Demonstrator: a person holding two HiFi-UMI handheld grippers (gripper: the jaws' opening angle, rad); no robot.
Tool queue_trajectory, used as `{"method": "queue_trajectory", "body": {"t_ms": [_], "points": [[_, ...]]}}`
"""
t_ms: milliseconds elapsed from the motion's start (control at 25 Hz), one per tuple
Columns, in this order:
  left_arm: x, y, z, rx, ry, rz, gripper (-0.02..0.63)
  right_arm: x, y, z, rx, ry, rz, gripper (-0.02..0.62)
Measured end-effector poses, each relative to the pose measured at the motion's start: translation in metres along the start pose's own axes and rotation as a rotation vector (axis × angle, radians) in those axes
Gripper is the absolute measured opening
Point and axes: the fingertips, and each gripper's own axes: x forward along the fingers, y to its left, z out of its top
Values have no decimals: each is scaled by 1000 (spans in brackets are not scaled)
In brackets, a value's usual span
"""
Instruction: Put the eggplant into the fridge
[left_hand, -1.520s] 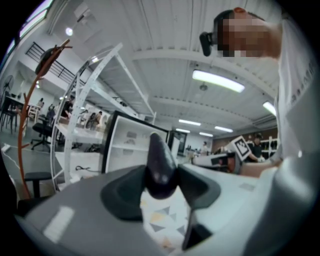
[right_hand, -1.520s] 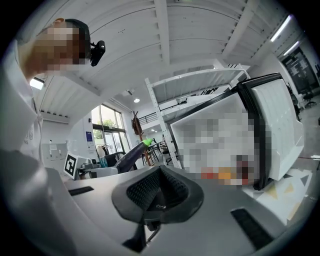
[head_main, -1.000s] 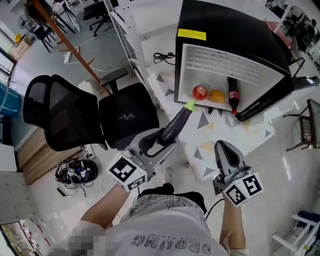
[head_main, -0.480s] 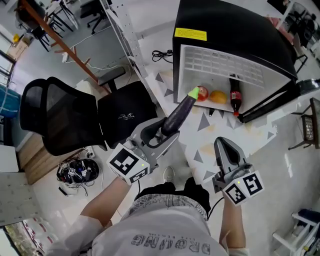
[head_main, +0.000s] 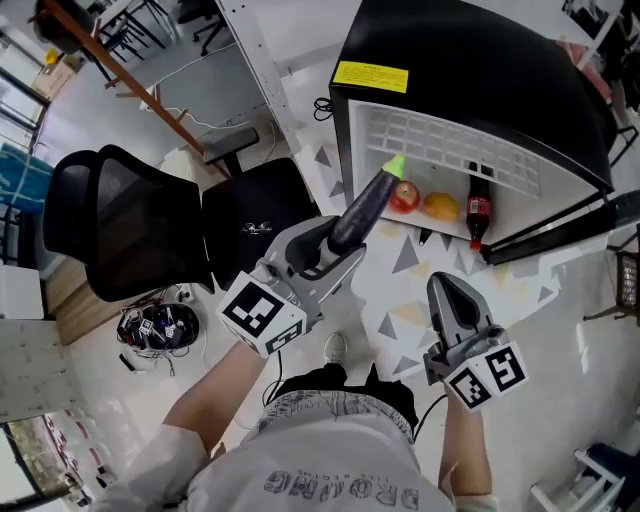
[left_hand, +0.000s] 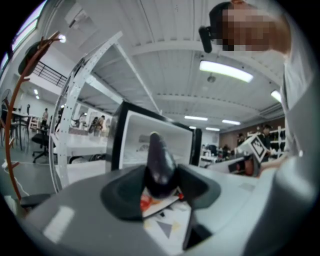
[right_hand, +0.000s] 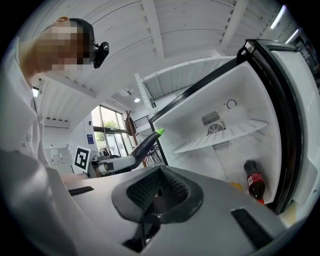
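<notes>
A long dark purple eggplant (head_main: 360, 210) with a green stem sticks out of my left gripper (head_main: 335, 247), which is shut on its thick end. Its green tip reaches the lower front edge of the open black fridge (head_main: 470, 70). In the left gripper view the eggplant (left_hand: 159, 161) stands between the jaws, aimed at the fridge's white inside (left_hand: 140, 142). My right gripper (head_main: 447, 295) is shut and empty, lower right, short of the fridge. The right gripper view shows the eggplant (right_hand: 145, 142) at left and the fridge shelf (right_hand: 225, 135) ahead.
Inside the fridge lie a red fruit (head_main: 404, 197), an orange (head_main: 441, 206) and a cola bottle (head_main: 477, 210). A black office chair (head_main: 150, 230) stands to the left, with a cable bundle (head_main: 155, 330) on the floor. A white rack frame (head_main: 250, 50) rises behind.
My left gripper has carried the eggplant up and right toward the fridge; its green tip now overlaps the opening. The right gripper has kept its place in the view.
</notes>
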Motion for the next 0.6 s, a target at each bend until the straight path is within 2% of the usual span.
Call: {"method": "queue_trajectory", "body": {"t_ms": [600], "points": [[65,16,13,70,36,169,206,12,-56,18,-3,45,150,-10]]}}
